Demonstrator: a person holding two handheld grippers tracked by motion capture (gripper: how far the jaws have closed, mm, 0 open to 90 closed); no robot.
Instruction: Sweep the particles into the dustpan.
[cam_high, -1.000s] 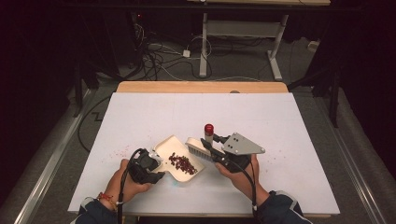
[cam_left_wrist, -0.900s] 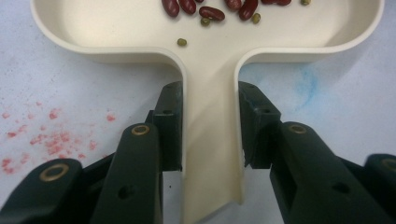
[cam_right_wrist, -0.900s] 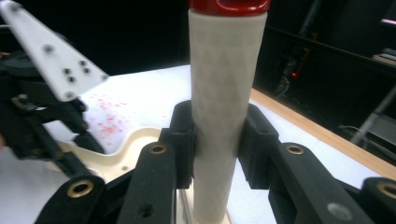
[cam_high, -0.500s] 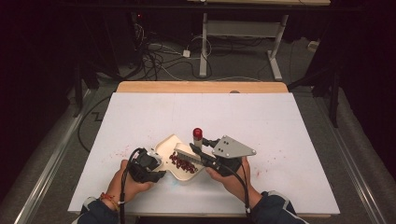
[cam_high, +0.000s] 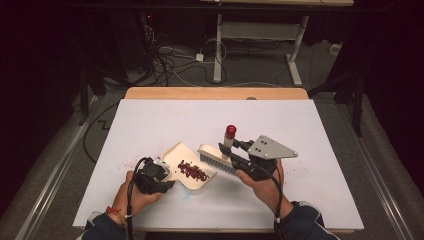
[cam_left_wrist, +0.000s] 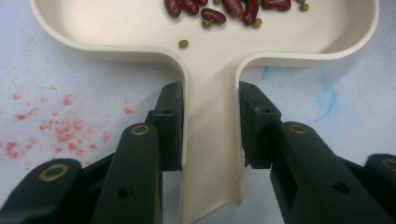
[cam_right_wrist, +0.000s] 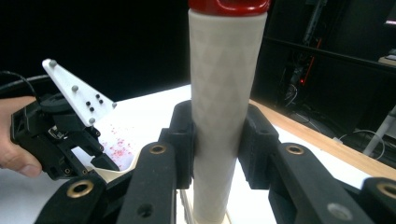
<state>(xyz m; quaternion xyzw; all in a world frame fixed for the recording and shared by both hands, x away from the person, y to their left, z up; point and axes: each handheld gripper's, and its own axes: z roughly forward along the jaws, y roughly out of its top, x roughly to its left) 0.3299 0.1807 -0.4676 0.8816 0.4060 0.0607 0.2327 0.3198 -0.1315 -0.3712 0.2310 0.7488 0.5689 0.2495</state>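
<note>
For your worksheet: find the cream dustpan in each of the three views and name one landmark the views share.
High view: dustpan lies left of centre, the left gripper on its handle.
Left gripper view: dustpan at top, handle between the jaws.
Right gripper view: a cream edge shows low left.
Shared landmark: pink specks on the table.

A white table (cam_high: 320, 200) carries a cream dustpan (cam_high: 176, 152) with a heap of red beans (cam_high: 192, 171) in it. The left gripper (cam_high: 162, 176) sits at the pan's near-left edge, held in a hand. The right gripper (cam_high: 235, 155) holds a cream brush (cam_high: 216, 159) by its red-capped handle, bristles down at the pan's right lip. Faint red specks (cam_high: 127, 162) dot the table left of the pan.
</note>
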